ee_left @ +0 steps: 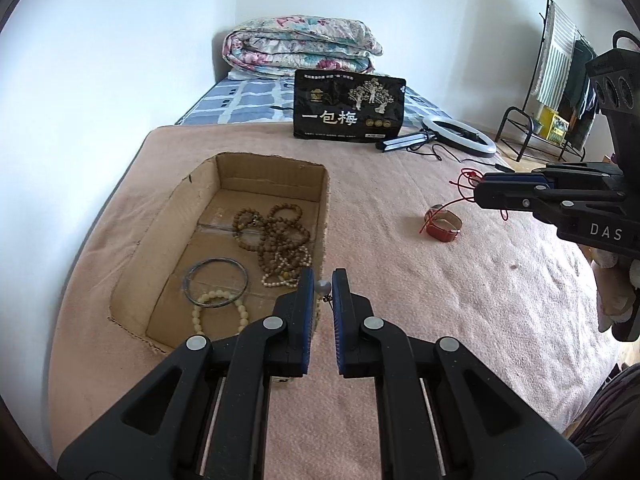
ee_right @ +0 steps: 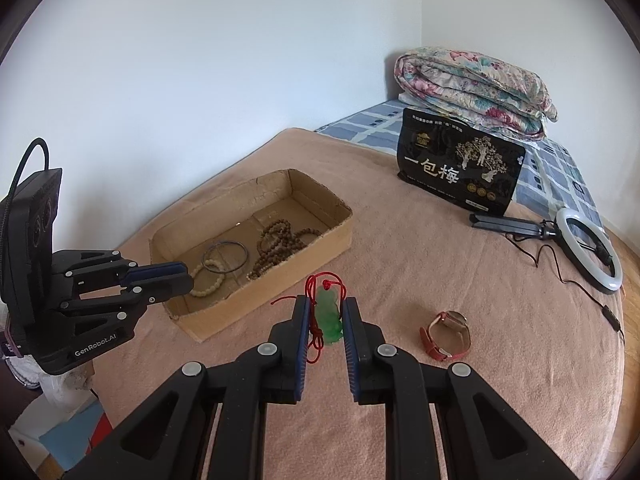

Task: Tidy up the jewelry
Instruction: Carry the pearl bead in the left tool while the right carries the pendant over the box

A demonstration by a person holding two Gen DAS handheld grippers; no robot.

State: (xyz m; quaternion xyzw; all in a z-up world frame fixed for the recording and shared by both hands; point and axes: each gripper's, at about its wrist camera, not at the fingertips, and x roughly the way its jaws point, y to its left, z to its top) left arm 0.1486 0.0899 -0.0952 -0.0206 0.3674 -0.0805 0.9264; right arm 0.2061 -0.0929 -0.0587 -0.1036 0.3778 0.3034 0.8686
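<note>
An open cardboard box (ee_left: pixel 168 224) (ee_right: pixel 320 240) on the pink blanket holds brown bead strands (ee_left: pixel 276 236), a dark bangle (ee_left: pixel 216 286) and a cream bead bracelet (ee_left: pixel 220 312). My left gripper (ee_left: pixel 322 280) is shut on a small grey pearl pendant (ee_left: pixel 322 287) at the box's near right corner. My right gripper (ee_right: pixel 327 308) is shut on a green jade pendant (ee_right: pixel 329 316) with a red cord (ee_right: pixel 316 284), held above the blanket right of the box. A red-strap watch (ee_left: pixel 443 224) (ee_right: pixel 446 334) lies on the blanket.
A black snack bag (ee_left: pixel 348 106) (ee_right: pixel 460 168) stands at the back. A ring light (ee_left: pixel 460 136) (ee_right: pixel 592 252) with tripod and cable lies at the right. A folded floral quilt (ee_left: pixel 300 46) (ee_right: pixel 472 88) sits by the wall. A clothes rack (ee_left: pixel 556 80) stands beyond the bed.
</note>
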